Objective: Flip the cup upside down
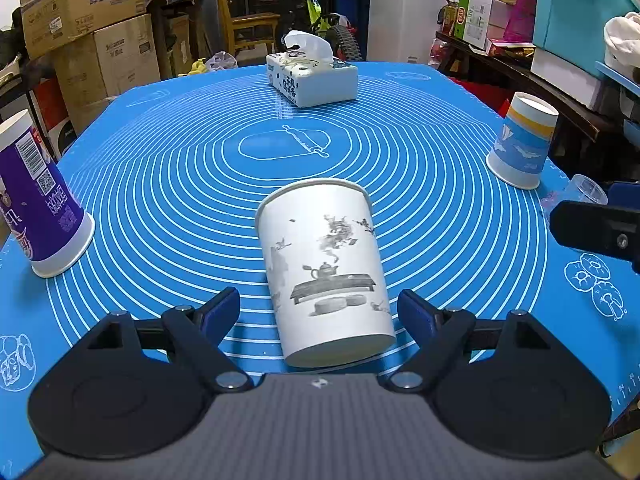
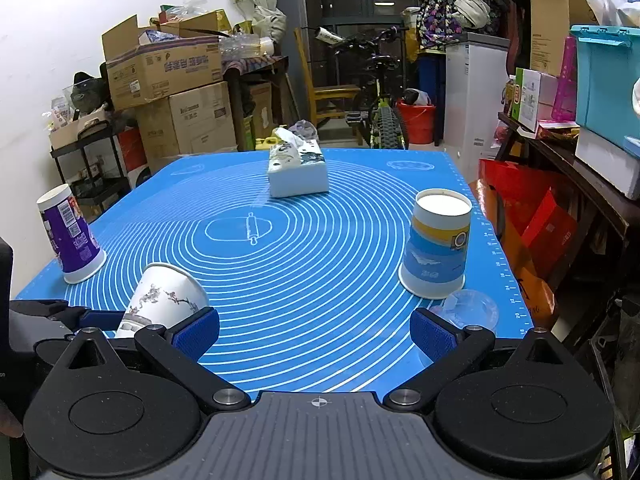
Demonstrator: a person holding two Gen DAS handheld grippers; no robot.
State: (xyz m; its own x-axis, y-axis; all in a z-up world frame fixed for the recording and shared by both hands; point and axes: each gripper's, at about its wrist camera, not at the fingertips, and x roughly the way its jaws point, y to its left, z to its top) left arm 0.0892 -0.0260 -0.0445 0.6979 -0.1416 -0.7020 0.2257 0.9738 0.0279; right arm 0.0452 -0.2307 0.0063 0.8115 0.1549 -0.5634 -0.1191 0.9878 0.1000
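Note:
A white paper cup with a grey tea-set print [image 1: 324, 268] stands on the blue mat between the open fingers of my left gripper [image 1: 319, 312], wide rim up, leaning slightly. The blue pads do not touch it. It also shows in the right wrist view [image 2: 160, 300] at the lower left, beside the left gripper. My right gripper [image 2: 315, 334] is open and empty above the mat's near edge. A clear plastic cup [image 2: 472, 306] lies just beyond its right finger.
A purple cup [image 1: 38, 200] stands upside down at the left and a blue-and-yellow cup [image 1: 520, 142] upside down at the right. A tissue box [image 1: 312, 76] sits at the far middle of the blue mat [image 1: 180, 184]. Boxes and shelves surround the table.

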